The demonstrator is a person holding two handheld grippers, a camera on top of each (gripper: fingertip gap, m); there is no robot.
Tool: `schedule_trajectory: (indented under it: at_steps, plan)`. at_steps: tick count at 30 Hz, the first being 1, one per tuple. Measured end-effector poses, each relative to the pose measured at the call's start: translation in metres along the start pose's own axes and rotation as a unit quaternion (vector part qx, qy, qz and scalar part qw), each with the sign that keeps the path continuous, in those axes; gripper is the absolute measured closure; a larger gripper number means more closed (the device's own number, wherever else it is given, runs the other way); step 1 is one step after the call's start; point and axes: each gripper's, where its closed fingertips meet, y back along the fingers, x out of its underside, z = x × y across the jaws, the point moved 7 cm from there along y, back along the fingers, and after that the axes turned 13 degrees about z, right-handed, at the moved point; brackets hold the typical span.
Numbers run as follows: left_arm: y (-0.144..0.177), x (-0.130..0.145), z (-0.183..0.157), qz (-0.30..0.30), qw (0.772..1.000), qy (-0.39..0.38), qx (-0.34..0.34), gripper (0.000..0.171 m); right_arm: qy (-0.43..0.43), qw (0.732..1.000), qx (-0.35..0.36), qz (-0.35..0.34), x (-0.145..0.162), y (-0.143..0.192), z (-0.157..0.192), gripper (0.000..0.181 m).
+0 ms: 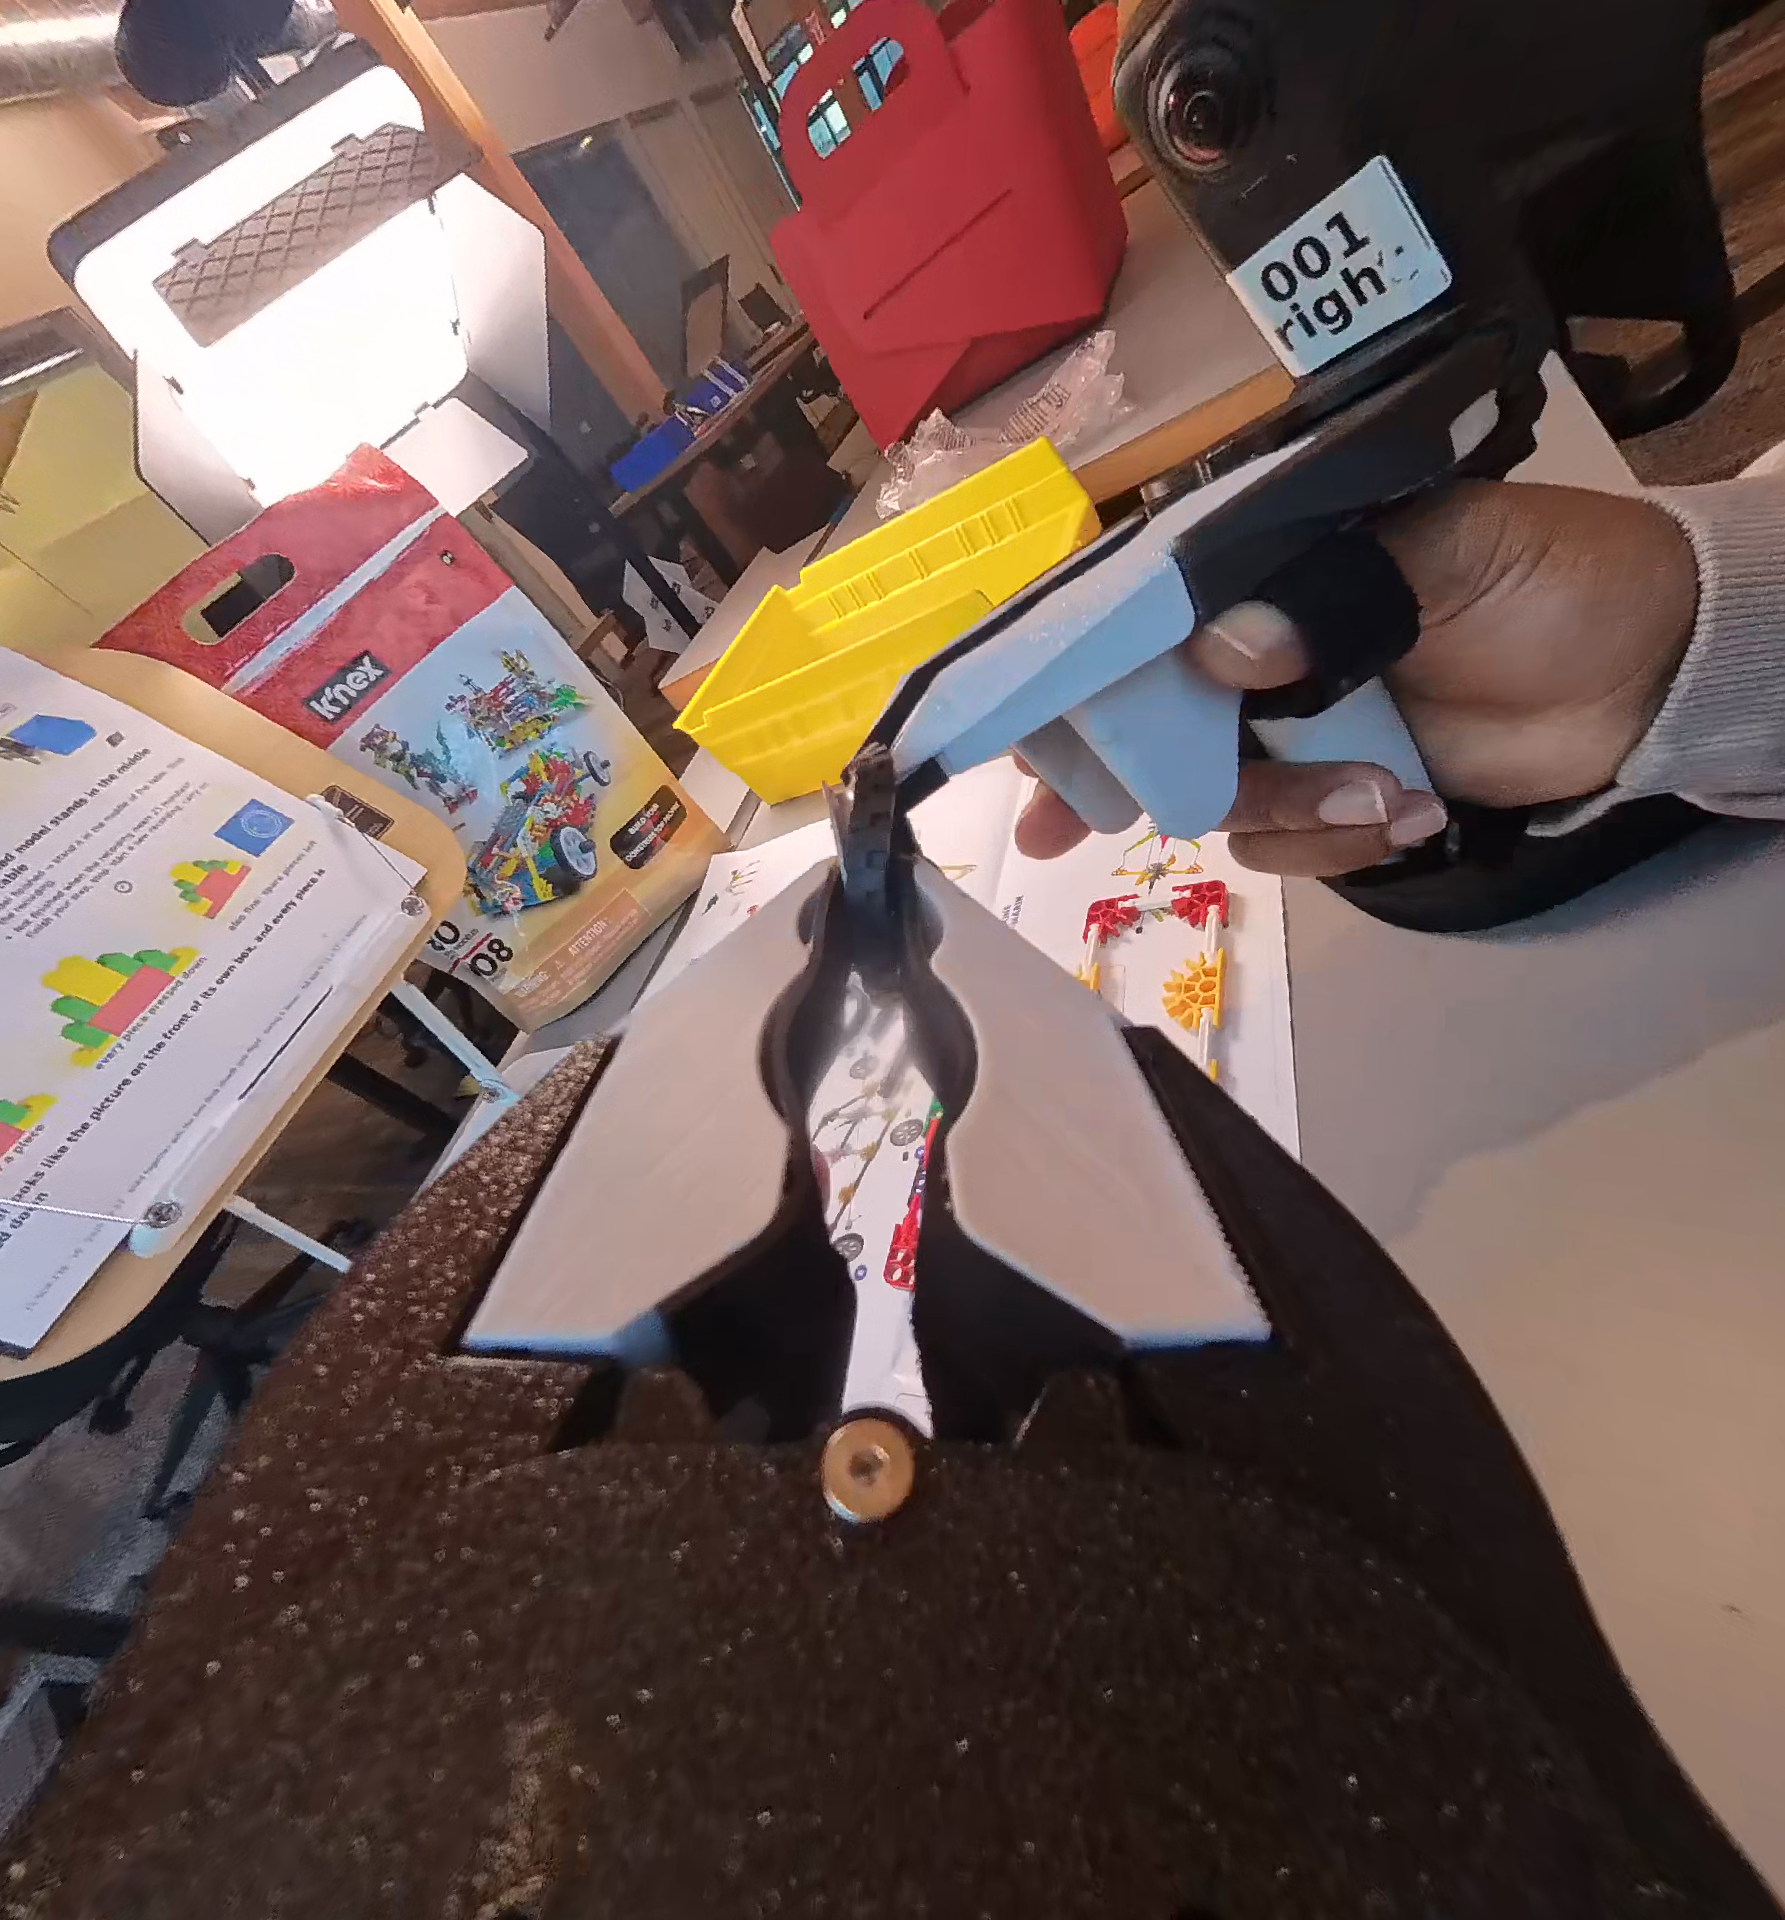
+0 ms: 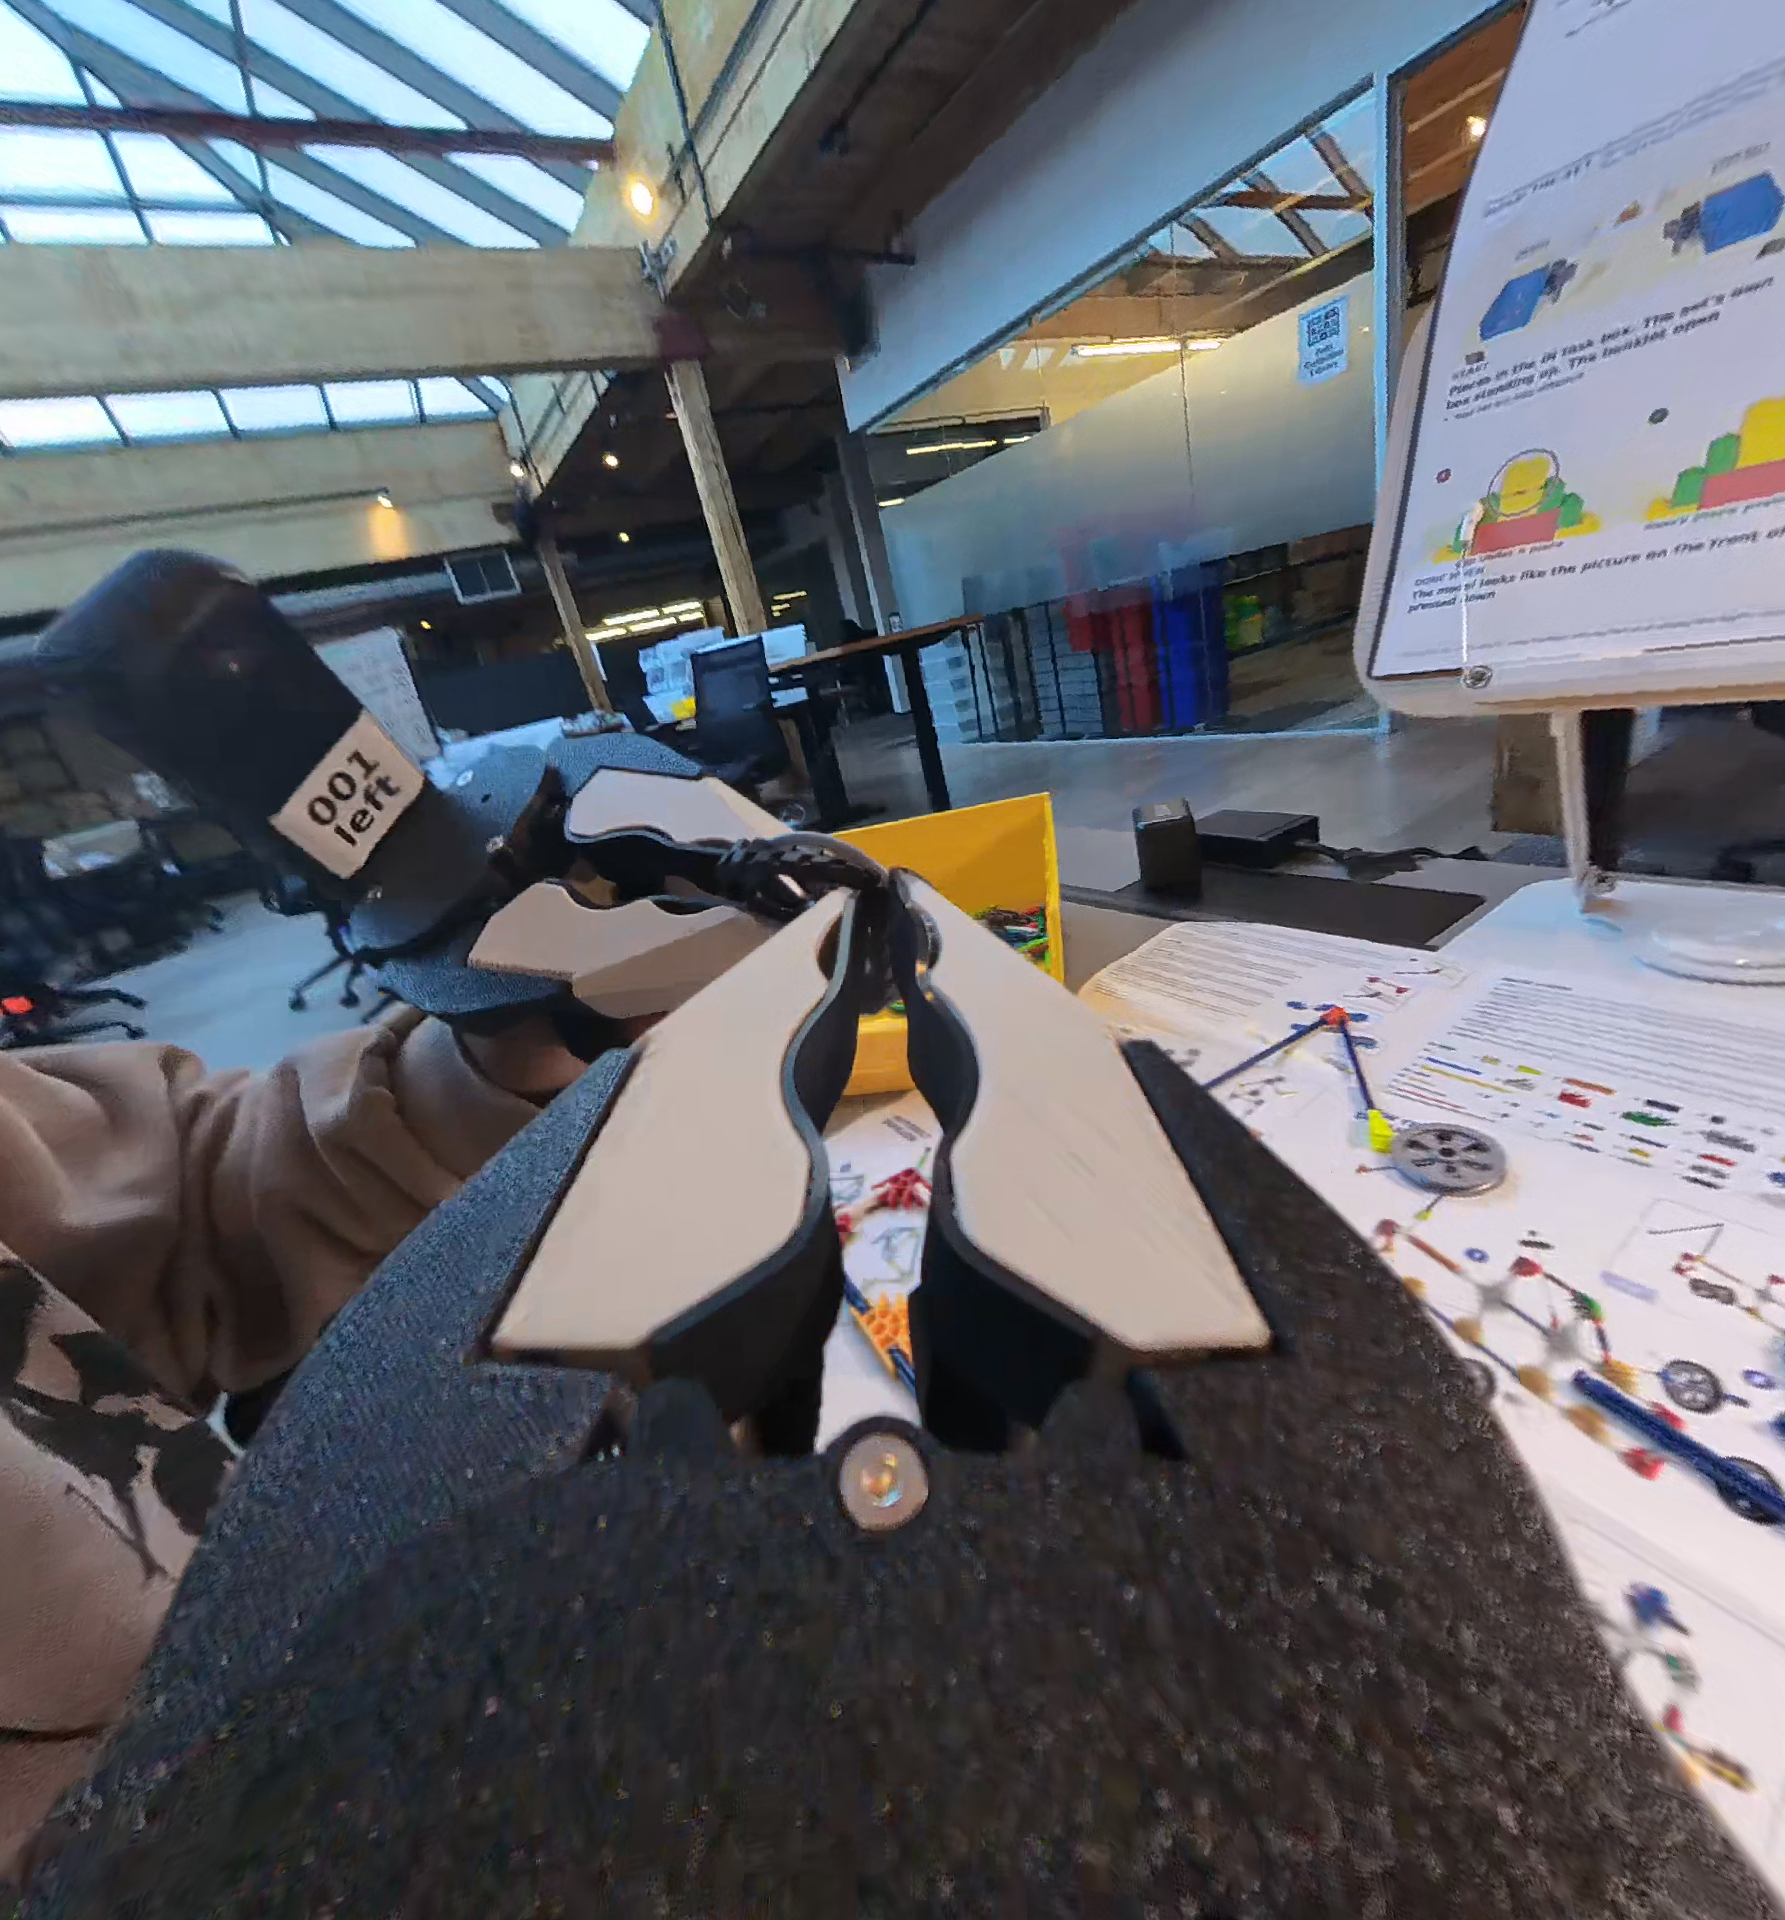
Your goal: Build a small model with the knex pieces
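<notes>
A black ridged rubber tyre [image 1: 872, 831] is held above the table between both grippers. My left gripper [image 1: 872, 888] is shut on its near part. My right gripper [image 1: 893, 771] comes in from the right, held by a hand [image 1: 1511, 665], and its tips pinch the tyre's far end. In the right wrist view my right gripper [image 2: 872, 906] is shut on the tyre [image 2: 794, 864], which curves left into the left gripper [image 2: 737, 883]. How much of the tyre sits between the pads is hidden.
A yellow bin [image 1: 867, 644] [image 2: 981, 862] of small coloured pieces stands behind the grippers. An open booklet [image 1: 1168, 935] [image 2: 1553, 1081] lies on the table with a grey wheel [image 2: 1447, 1158] and blue rods [image 2: 1698, 1455]. An instruction sheet on a stand [image 1: 140, 935] [image 2: 1646, 364], a toy box [image 1: 452, 748] and a red box [image 1: 950, 229] are nearby. My left and right fingertips are right by each other.
</notes>
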Motion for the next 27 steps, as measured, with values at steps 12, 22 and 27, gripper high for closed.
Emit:
schedule_trajectory:
  at_steps: [12,22,27]
  plan:
    - [0.005,-0.013,0.006,0.040,0.995,-0.087,-0.024,0.163,-0.281,0.946,-0.160,-0.035,-0.005,-0.008,-0.013,0.181]
    - [-0.004,0.010,0.014,-0.040,0.969,0.127,0.210,0.165,-0.134,0.980,-0.144,-0.018,0.009,-0.005,-0.009,0.179]
    - [-0.011,0.025,0.003,-0.023,0.960,0.164,0.226,0.167,0.128,0.989,0.006,0.070,0.015,-0.001,0.002,0.175]
